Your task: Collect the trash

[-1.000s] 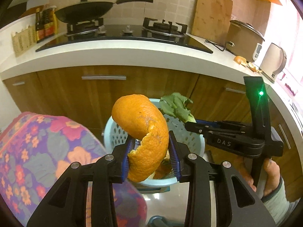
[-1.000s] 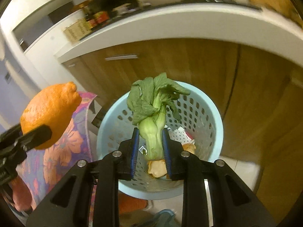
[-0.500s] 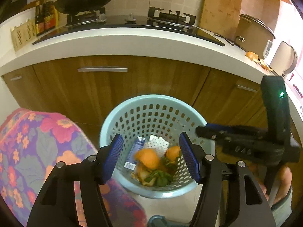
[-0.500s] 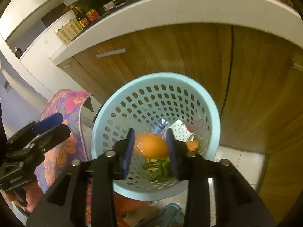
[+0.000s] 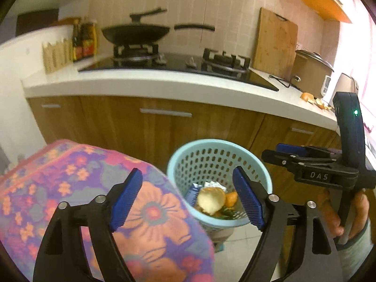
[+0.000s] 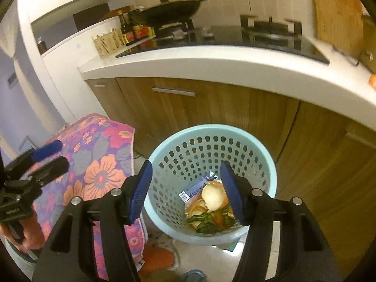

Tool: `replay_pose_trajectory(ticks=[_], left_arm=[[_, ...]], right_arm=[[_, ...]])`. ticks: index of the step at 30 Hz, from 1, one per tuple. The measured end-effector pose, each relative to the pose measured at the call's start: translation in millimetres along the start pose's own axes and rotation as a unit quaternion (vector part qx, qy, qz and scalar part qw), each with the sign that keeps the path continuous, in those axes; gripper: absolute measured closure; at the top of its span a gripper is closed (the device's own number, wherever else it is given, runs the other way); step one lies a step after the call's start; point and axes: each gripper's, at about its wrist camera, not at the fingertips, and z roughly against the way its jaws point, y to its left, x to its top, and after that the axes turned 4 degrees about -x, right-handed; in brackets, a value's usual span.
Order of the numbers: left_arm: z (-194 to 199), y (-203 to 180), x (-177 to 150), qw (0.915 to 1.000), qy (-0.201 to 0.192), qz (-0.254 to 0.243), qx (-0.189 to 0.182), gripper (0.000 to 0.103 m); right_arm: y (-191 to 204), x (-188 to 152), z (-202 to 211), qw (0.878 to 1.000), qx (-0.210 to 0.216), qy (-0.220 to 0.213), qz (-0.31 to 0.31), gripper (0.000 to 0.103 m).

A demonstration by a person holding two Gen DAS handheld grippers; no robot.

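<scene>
A light blue perforated trash basket (image 5: 178, 164) (image 6: 265, 164) stands on the floor before the wooden cabinets. Inside it lie orange peel (image 5: 210, 199) (image 6: 215, 197), green leaves (image 6: 206, 223) and a paper wrapper (image 6: 196, 186). My left gripper (image 5: 188, 199) is open and empty, above and a little left of the basket. My right gripper (image 6: 185, 188) is open and empty over the basket; it also shows at the right of the left wrist view (image 5: 293, 152). More orange peel (image 5: 315, 99) lies on the white counter at the far right.
A chair with a floral cover (image 5: 70, 188) (image 6: 98, 164) stands left of the basket. The counter (image 5: 164, 82) carries a gas hob, a black pan (image 5: 136, 33), sauce bottles (image 5: 83, 40), a cutting board (image 5: 276, 44) and a rice cooker (image 5: 310, 75). Tiled floor lies below the basket.
Both grippers opened and dropped the orange peel and the green vegetable into the basket. Both have since drawn back and up, with jaws wider apart.
</scene>
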Motion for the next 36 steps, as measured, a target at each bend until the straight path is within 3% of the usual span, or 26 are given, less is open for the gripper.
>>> replay_pose_trajectory(ticks=[5,9,13,20,26,30,36], left_arm=[[25.4,13.2,-20.8,0.9982,-0.031,-0.024,0.046,0.020],[33.5,32.3,-26.4,0.9968,-0.060,0.007,0.053,0.020],[39.3,47.5,-29.5,0.9932,-0.086,0.044,0.066,0.020],[42.7,51.8,-40.5,0.9881,-0.112,0.031,0.101,0.020],[39.8,66.7,-48.5,0.9864,-0.108,0.065,0.105,0.020],[40.9,71.1,-53.3,0.9804,-0.109,0.088,0.139,0.018],[49.5,65.9,-53.5,0.9754,-0.125,0.070,0.168,0.015]], right_arm=[[15.8,-10.4,22.1,0.997,-0.058,-0.042,0.000,0.040],[26.7,-14.5,36.8,0.993,-0.093,-0.076,-0.011,0.031],[44.0,-19.0,49.3,0.986,-0.120,-0.112,-0.015,0.030],[74.8,-22.5,60.4,0.973,-0.165,-0.161,0.002,0.022],[86.1,-22.0,56.7,0.969,-0.179,-0.172,0.004,0.021],[95.9,-25.4,51.6,0.965,-0.190,-0.180,0.013,0.020],[112.0,-29.8,53.9,0.959,-0.197,-0.200,0.032,0.017]])
